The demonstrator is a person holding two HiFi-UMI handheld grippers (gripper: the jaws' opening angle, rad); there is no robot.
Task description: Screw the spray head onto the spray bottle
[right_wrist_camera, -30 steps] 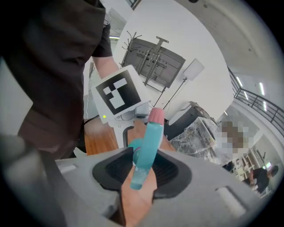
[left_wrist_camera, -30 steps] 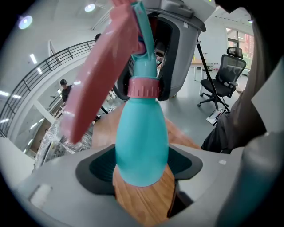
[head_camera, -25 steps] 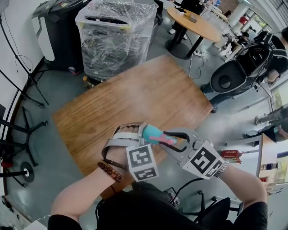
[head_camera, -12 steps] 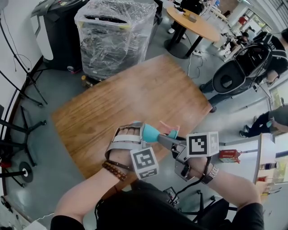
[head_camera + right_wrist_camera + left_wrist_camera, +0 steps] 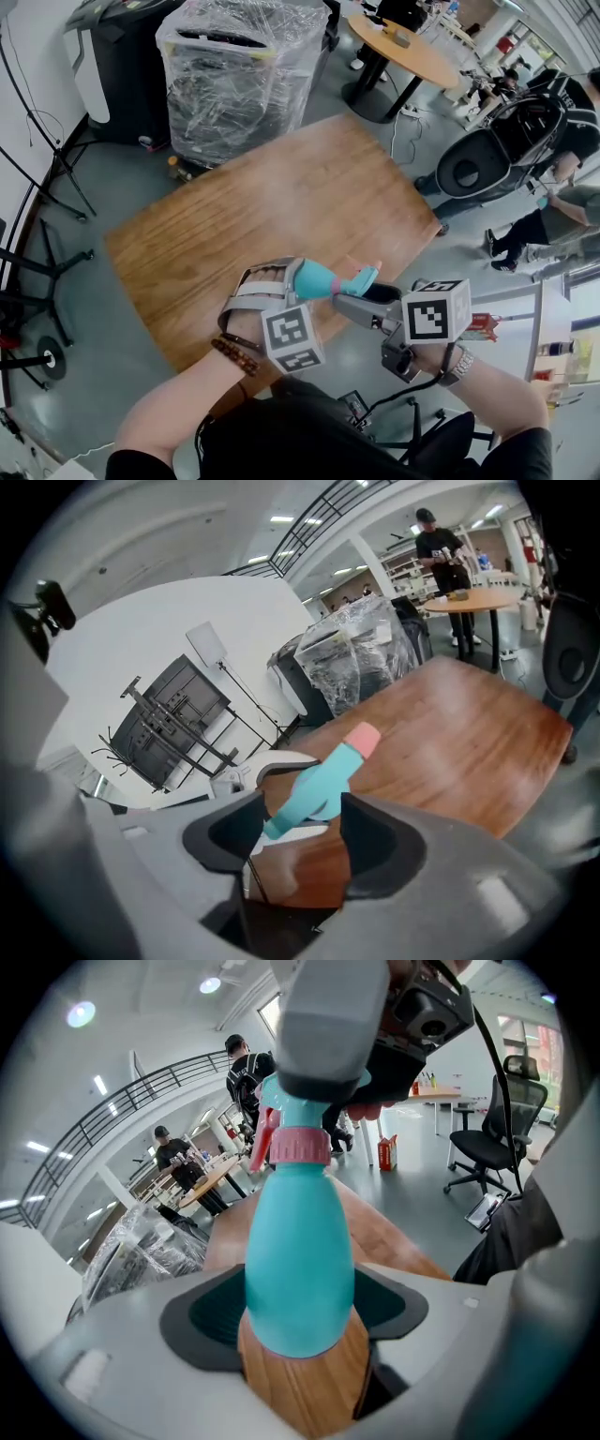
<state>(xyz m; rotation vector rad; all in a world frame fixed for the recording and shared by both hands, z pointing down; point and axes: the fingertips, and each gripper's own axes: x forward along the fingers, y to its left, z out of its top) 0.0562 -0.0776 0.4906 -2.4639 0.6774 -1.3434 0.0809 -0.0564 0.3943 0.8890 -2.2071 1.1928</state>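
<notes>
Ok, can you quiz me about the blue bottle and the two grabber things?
1. Pick one: what colour is the collar where the spray head meets the spray bottle? A pink, B green, C black.
2. True or false: the spray bottle stands on the wooden table.
3. Which gripper grips the spray bottle?

Key
1. A.
2. False: the bottle is held on its side above the table.
3. The left gripper. The right gripper has the spray head between its jaws, which are opening.
</notes>
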